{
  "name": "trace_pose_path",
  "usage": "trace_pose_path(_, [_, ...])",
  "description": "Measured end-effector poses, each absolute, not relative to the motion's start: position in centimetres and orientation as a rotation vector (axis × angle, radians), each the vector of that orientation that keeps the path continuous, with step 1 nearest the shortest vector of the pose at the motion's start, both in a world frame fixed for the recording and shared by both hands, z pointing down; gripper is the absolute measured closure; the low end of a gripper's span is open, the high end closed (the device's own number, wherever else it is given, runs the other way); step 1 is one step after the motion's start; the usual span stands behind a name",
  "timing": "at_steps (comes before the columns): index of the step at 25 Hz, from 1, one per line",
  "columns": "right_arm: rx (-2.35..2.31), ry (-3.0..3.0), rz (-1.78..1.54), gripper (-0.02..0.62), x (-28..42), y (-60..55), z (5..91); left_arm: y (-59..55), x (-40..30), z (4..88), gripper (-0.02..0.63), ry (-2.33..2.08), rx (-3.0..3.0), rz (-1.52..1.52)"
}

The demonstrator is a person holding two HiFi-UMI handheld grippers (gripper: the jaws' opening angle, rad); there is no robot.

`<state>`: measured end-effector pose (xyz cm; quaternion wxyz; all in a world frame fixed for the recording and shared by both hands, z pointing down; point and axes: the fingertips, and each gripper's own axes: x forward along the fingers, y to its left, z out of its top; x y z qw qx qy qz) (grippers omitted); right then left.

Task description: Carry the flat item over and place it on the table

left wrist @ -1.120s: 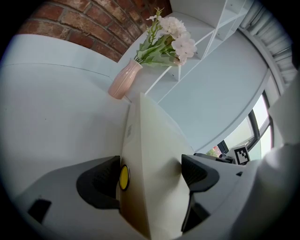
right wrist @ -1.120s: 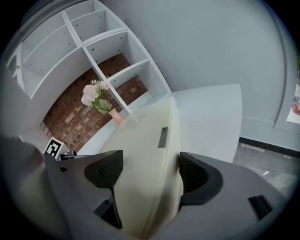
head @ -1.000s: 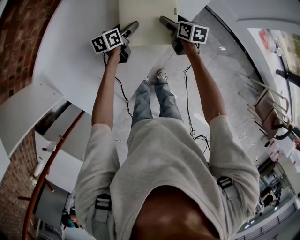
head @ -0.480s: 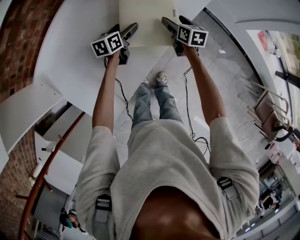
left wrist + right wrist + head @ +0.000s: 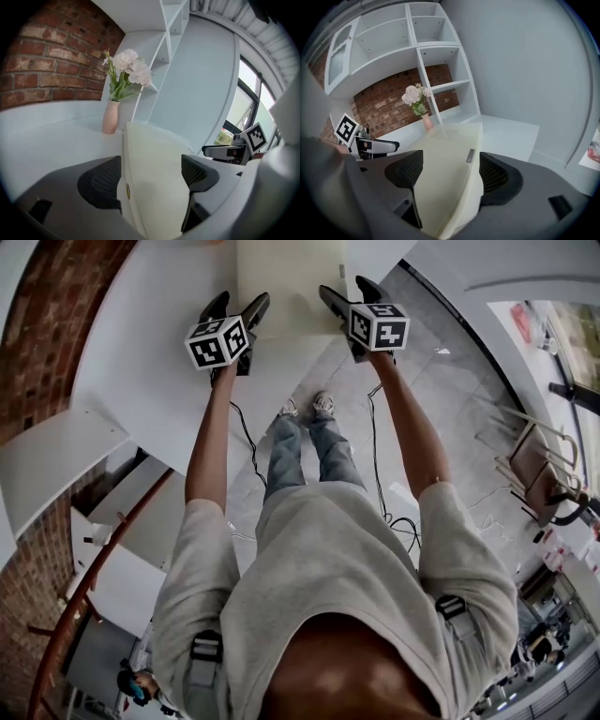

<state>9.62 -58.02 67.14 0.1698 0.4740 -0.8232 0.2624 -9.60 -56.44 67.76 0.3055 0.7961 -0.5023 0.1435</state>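
The flat item (image 5: pixel 291 282) is a cream-coloured board, held level just above the white table (image 5: pixel 155 362). My left gripper (image 5: pixel 236 307) is shut on its left edge and my right gripper (image 5: pixel 349 294) on its right edge. In the left gripper view the board (image 5: pixel 157 187) fills the gap between the black pads (image 5: pixel 101 180), and the right gripper (image 5: pixel 234 147) shows beyond it. The right gripper view has the board (image 5: pixel 440 164) running between its pads (image 5: pixel 497 176) toward the table (image 5: pixel 506 129). The far end of the board is cut off in the head view.
A pink vase of white flowers (image 5: pixel 111 117) stands on the table by the brick wall (image 5: pixel 42 61), just past the board's far end. White shelves (image 5: pixel 436 51) rise behind it. Cables (image 5: pixel 380 474) trail on the floor, and a chair (image 5: pixel 534 460) is at the right.
Both grippers have carried the board forward, further over the white table. The grip on both edges is unchanged.
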Motion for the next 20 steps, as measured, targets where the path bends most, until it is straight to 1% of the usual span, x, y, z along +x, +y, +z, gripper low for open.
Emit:
trace_pose_path(4, [1.378,-2.368,0.689,0.202,9.8,-57.2,65.6,-56.0,-8.9,65.8,0.201,-1.369,2.184,0.383])
trace_pose_path(6, [1.406,-2.382,0.657,0.203,9.9,-56.8,64.6,-55.6,-8.4,64.8,0.238,-1.367,2.204,0.340])
trace_pose_path(7, [1.424,-2.387,0.638,0.219,10.0,-56.5,64.1,-55.3,-8.2,64.2,0.274,-1.365,2.210,0.311])
trace_pose_path(8, [1.447,-2.386,0.614,0.266,10.1,-56.3,63.6,-55.0,-8.0,63.8,0.310,-1.365,2.217,0.289])
trace_pose_path(10, [1.515,-2.366,0.567,0.375,10.7,-55.9,62.6,-54.4,-7.7,63.1,0.347,-1.381,2.235,0.276])
trace_pose_path(11, [1.547,-2.355,0.549,0.442,10.9,-55.6,62.2,-54.1,-7.6,62.7,0.367,-1.393,2.244,0.277])
trace_pose_path(12, [1.570,-2.350,0.536,0.470,11.1,-55.4,61.7,-53.8,-7.6,62.4,0.393,-1.405,2.251,0.276])
trace_pose_path(16, [1.583,-2.366,0.497,0.532,11.1,-54.3,60.1,-52.8,-7.6,61.2,0.505,-1.454,2.259,0.265])
trace_pose_path(17, [1.577,-2.373,0.486,0.539,11.1,-54.0,59.8,-52.7,-7.5,61.0,0.530,-1.456,2.262,0.263])
trace_pose_path(20, [1.557,-2.397,0.464,0.557,10.7,-53.3,58.7,-52.3,-7.2,60.2,0.568,-1.456,2.279,0.260])
